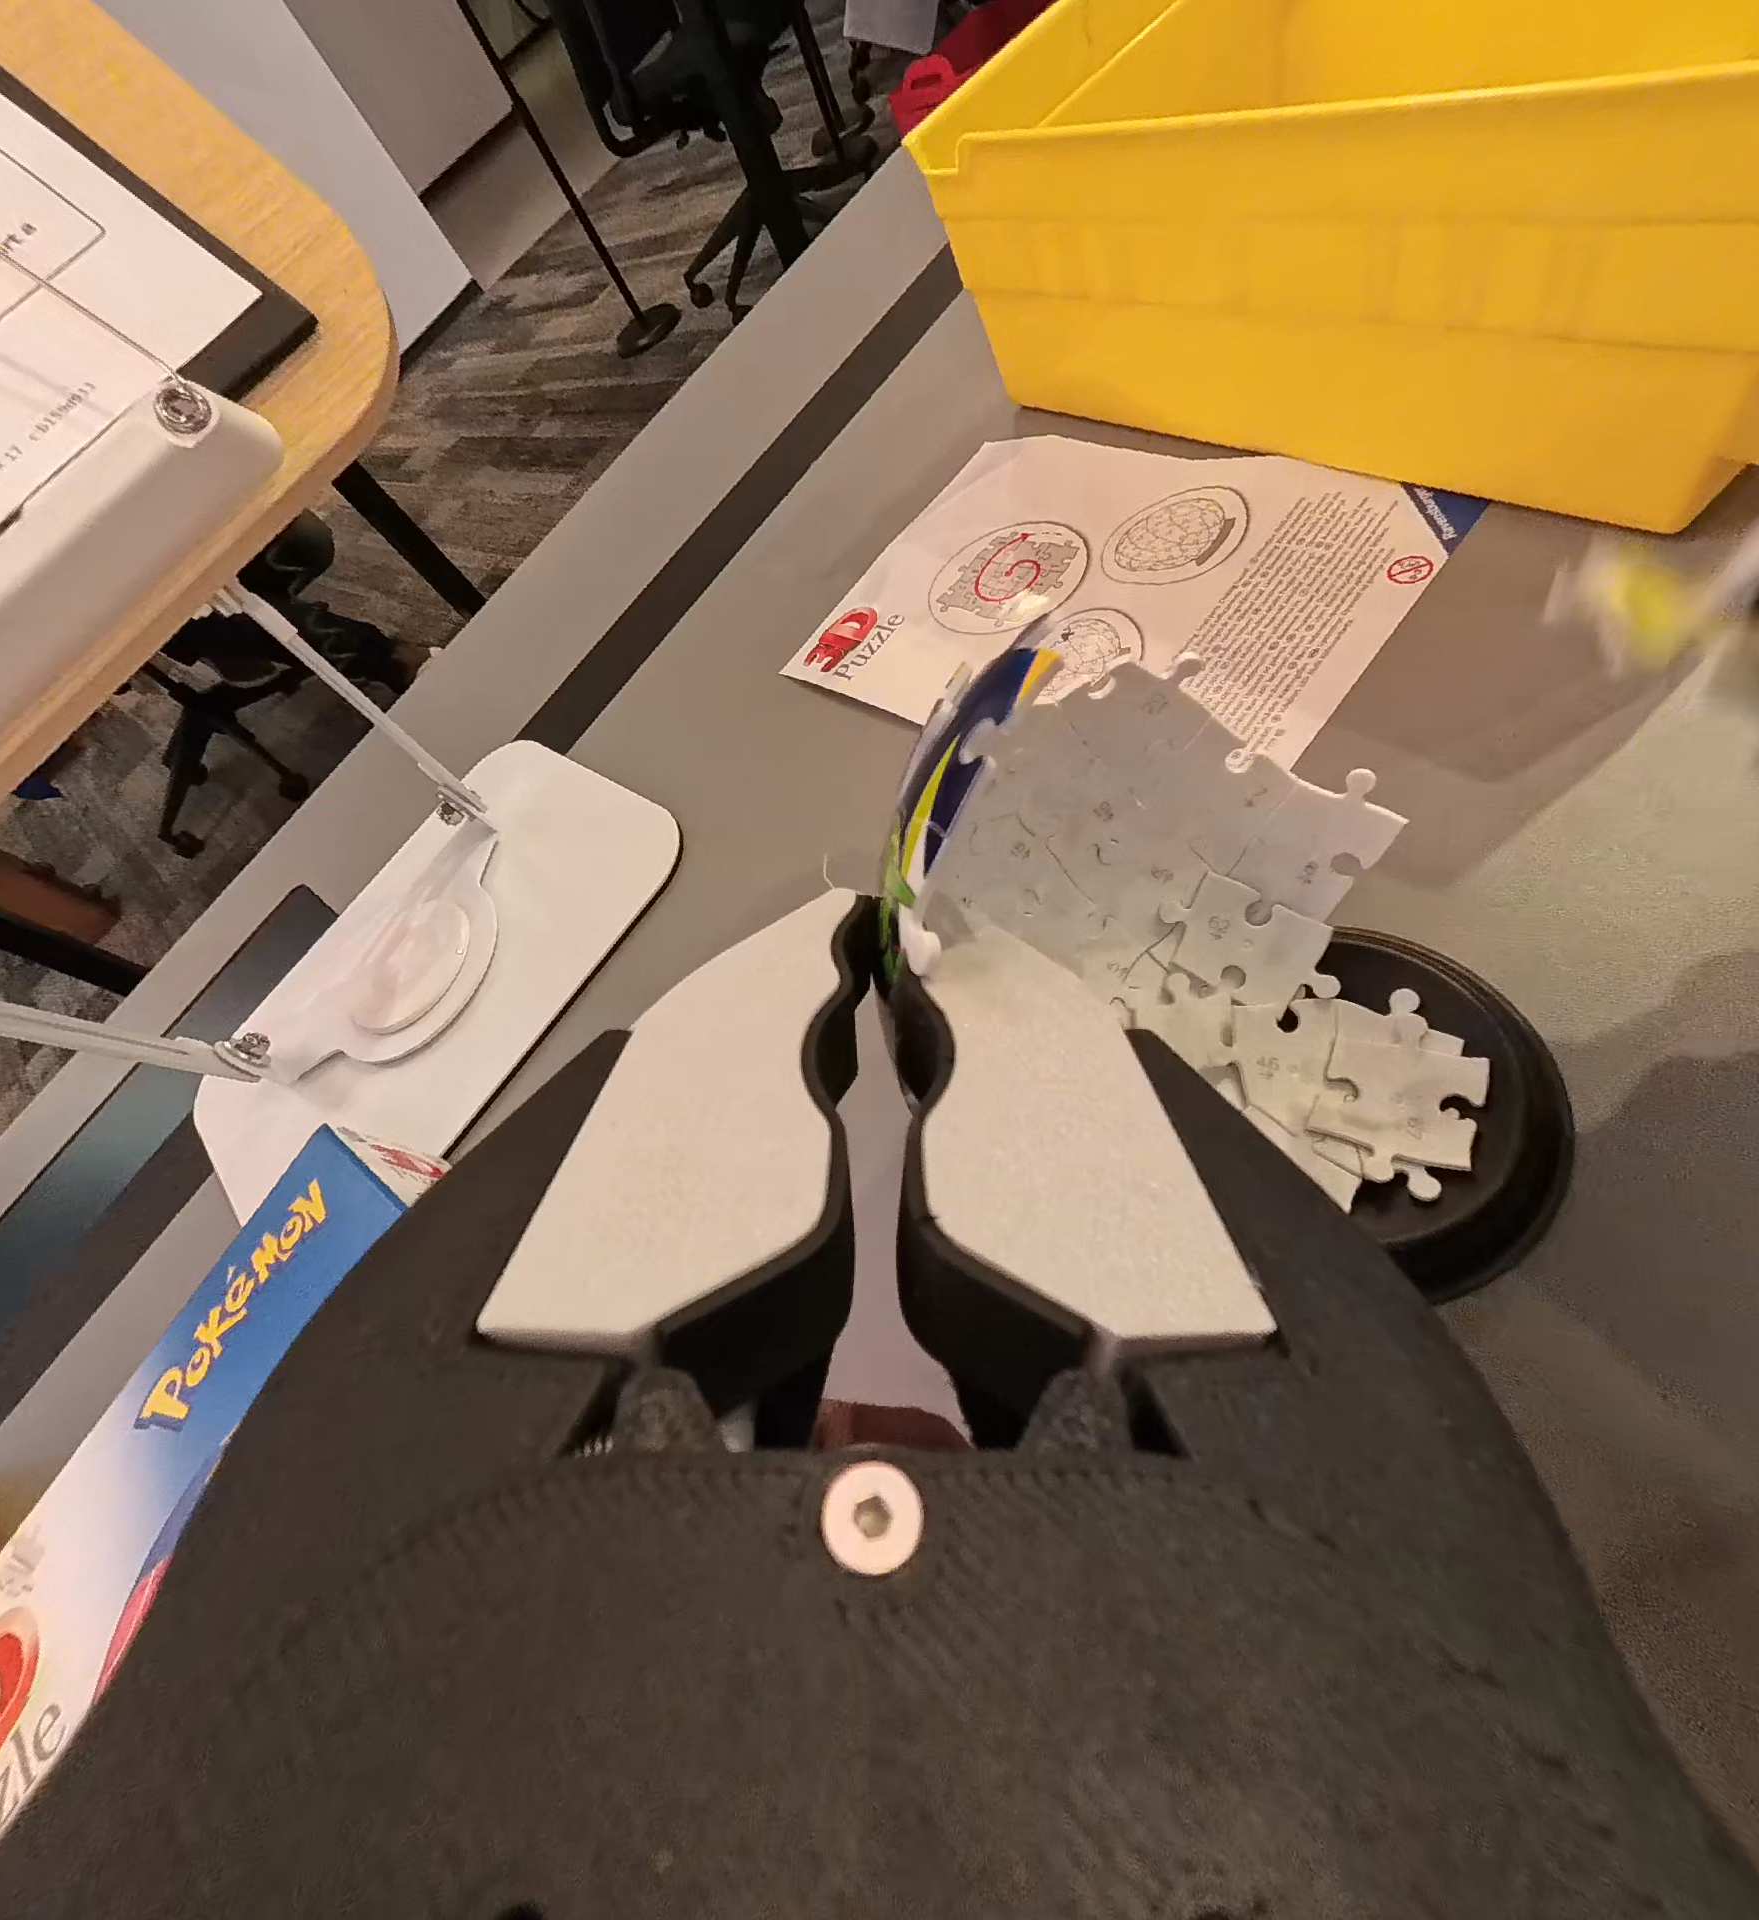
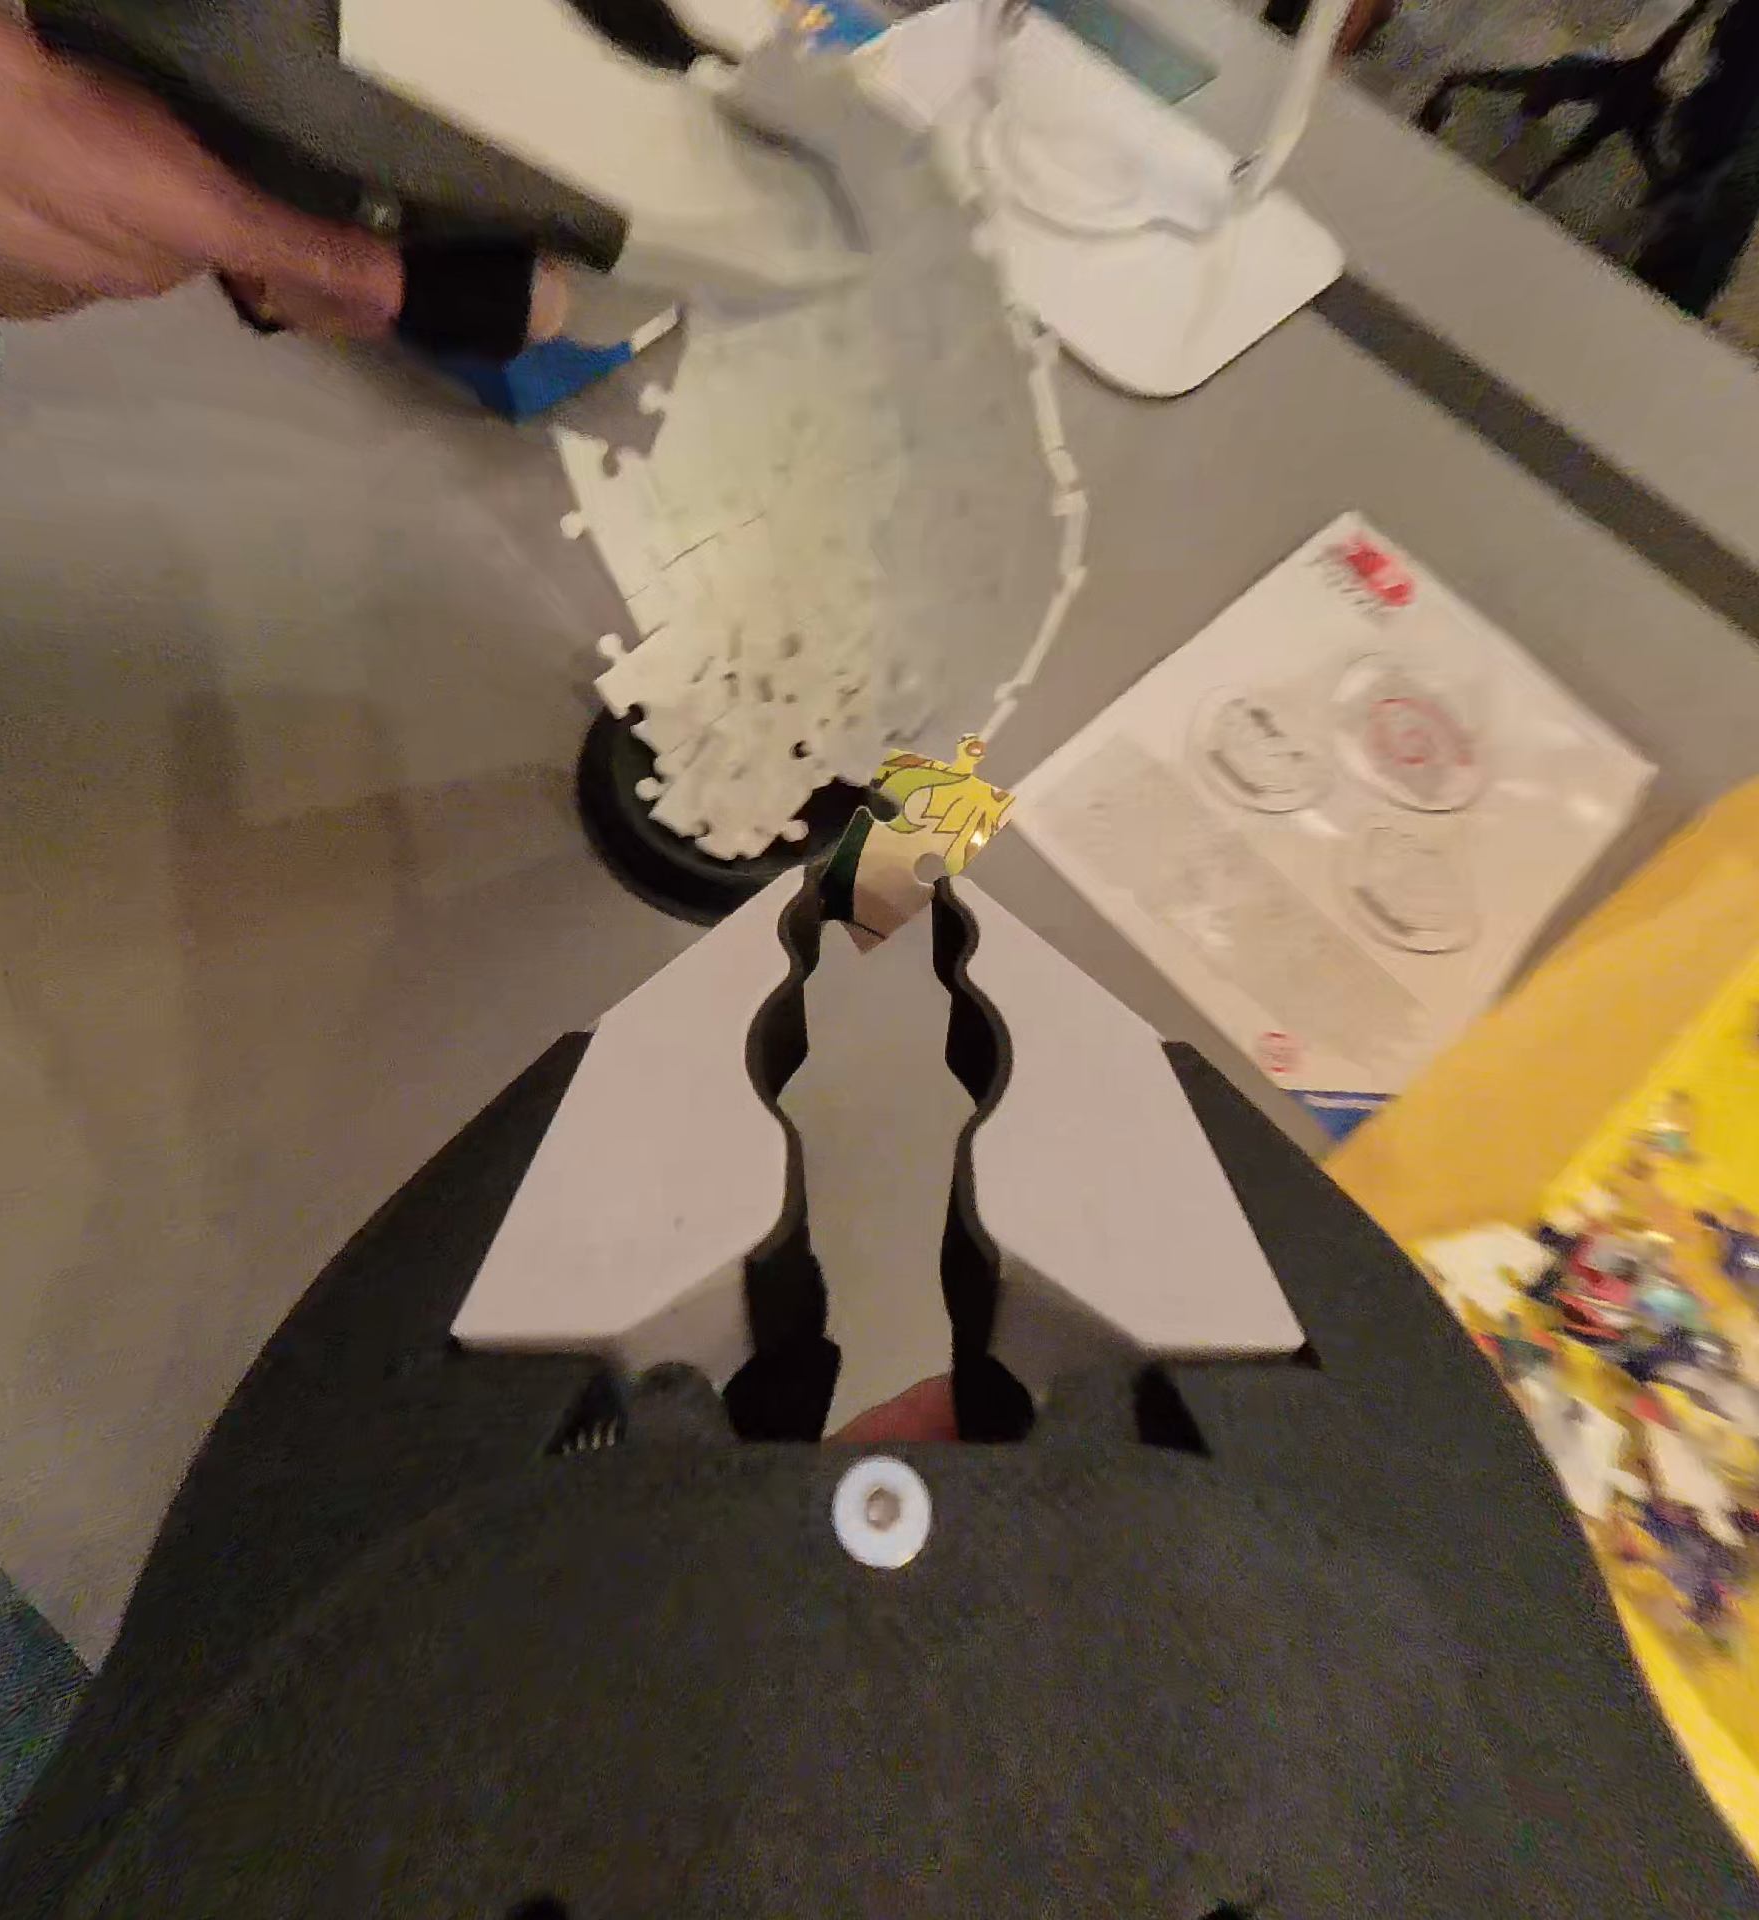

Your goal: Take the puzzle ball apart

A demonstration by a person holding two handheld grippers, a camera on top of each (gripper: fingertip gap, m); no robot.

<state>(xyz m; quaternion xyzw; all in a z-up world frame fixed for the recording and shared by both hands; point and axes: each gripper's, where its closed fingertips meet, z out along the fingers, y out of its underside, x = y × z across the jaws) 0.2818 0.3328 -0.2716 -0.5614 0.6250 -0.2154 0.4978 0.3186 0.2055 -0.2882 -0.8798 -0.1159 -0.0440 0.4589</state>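
- The puzzle ball point(image 1: 1145, 862) is now a curved shell of joined pieces, its pale grey inner face open to the left wrist view, with a coloured outer rim at its left edge; its lower end reaches down into a black round stand point(image 1: 1457, 1132) on the grey counter point(image 1: 729, 790).
- The left hand-held gripper point(image 1: 890, 951) is nearly closed, with its fingertips pinching the shell's coloured rim; the shell rises directly ahead of the tips and spreads to their right.
- Only the right wrist view shows a loose cluster of coloured pieces point(image 2: 922, 831), yellow, green and white, clamped at the tips of the right hand-held gripper point(image 2: 880, 899), whose jaws stand narrowly apart around it. This cluster is just beside the shell's point(image 2: 781, 603) lower edge; whether they touch I cannot tell.
- That view also shows a person's hand point(image 2: 106, 208) holding the left tool, blurred, at the top left.
- A printed instruction sheet point(image 1: 1166, 603) lies flat behind the stand, toward the far side of the counter.
- A yellow bin point(image 1: 1374, 239) sits beyond the sheet; only the right wrist view shows many coloured pieces point(image 2: 1664, 1403) inside it.
- A white base plate point(image 1: 563, 862) rests near the counter's left edge, and a blue puzzle box point(image 1: 231, 1340) lies at the near left.
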